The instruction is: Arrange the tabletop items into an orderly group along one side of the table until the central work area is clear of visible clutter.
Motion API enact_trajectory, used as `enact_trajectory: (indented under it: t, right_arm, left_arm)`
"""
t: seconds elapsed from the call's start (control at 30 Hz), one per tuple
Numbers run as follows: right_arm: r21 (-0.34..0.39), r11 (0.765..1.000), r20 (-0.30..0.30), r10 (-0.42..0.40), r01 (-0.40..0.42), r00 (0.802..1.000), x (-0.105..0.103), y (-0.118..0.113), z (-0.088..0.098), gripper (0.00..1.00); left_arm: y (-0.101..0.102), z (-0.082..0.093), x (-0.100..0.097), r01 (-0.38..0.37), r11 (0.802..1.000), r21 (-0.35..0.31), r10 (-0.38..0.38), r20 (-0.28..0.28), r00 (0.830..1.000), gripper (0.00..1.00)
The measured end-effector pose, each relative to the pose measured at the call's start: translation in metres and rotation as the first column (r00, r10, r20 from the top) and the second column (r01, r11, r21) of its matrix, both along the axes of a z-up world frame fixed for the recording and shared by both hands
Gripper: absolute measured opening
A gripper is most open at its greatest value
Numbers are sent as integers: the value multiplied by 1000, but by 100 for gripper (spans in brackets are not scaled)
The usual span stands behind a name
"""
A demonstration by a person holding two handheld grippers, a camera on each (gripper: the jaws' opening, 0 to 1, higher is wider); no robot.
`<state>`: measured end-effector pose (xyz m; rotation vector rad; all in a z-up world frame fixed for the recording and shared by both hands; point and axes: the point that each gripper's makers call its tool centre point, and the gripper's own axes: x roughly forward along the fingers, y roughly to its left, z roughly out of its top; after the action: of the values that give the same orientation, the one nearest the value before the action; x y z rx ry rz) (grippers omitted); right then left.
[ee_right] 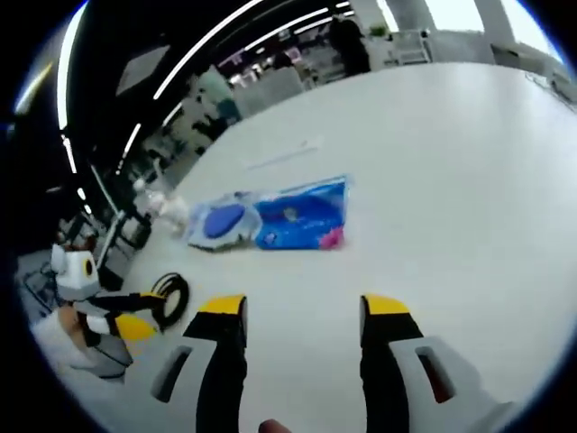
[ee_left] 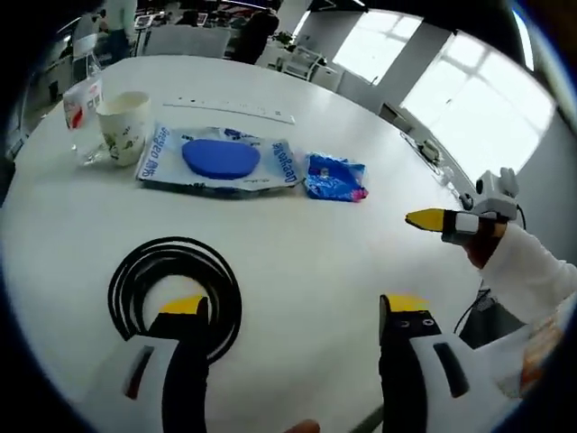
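A coiled black cable (ee_left: 176, 287) lies on the white table (ee_left: 297, 253) just ahead of my left gripper (ee_left: 296, 308), whose jaws stand open and hold nothing; the left jaw overlaps the coil's near edge. Beyond it lie a wet-wipes pack with a blue lid (ee_left: 221, 161) and a small blue packet (ee_left: 335, 176). A paper cup (ee_left: 124, 126) and a clear bottle with a red label (ee_left: 83, 108) stand at the far left. My right gripper (ee_right: 305, 308) is open above bare table, facing the blue packet (ee_right: 302, 216), the wipes pack (ee_right: 221, 221) and the cable (ee_right: 171, 298).
A thin white strip (ee_left: 239, 110) lies far back on the table. The right gripper (ee_left: 442, 221) enters the left gripper view at the right table edge, held by a white-sleeved hand. The left gripper (ee_right: 108, 316) shows beside the cable. Desks and people stand behind.
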<state>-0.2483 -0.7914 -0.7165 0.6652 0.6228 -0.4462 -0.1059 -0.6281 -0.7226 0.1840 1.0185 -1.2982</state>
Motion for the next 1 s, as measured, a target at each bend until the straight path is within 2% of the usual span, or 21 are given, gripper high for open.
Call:
enact_trajectory:
  t: [0.2,0.37,0.73,0.83,0.87,0.93,1.0]
  right_arm:
    - [13,1000,0,-10,10,1000,-17,14,0,50]
    - [22,999,-4,-27,27,1000,-27,19,-2,49]
    - [31,997,21,-68,68,997,-32,19,1,47]
    - [35,997,26,-66,65,998,-32,21,1,46]
    - [37,997,28,-66,65,997,-32,22,2,46]
    - [40,997,30,-68,67,997,-34,23,1,45]
    - [49,996,34,-77,75,996,-37,23,1,45]
  left_arm:
    - [11,-1,5,-10,1000,7,9,20,1000,79]
    - [20,-3,8,-23,1000,14,23,15,1000,79]
    - [27,-7,10,-7,999,34,7,24,1000,78]
    - [26,-12,12,33,998,61,-37,63,997,76]
    - [25,-14,19,37,997,70,-45,116,992,74]
    - [26,-22,24,75,991,110,-94,177,980,71]
    - [24,-28,20,127,983,136,-153,204,967,69]
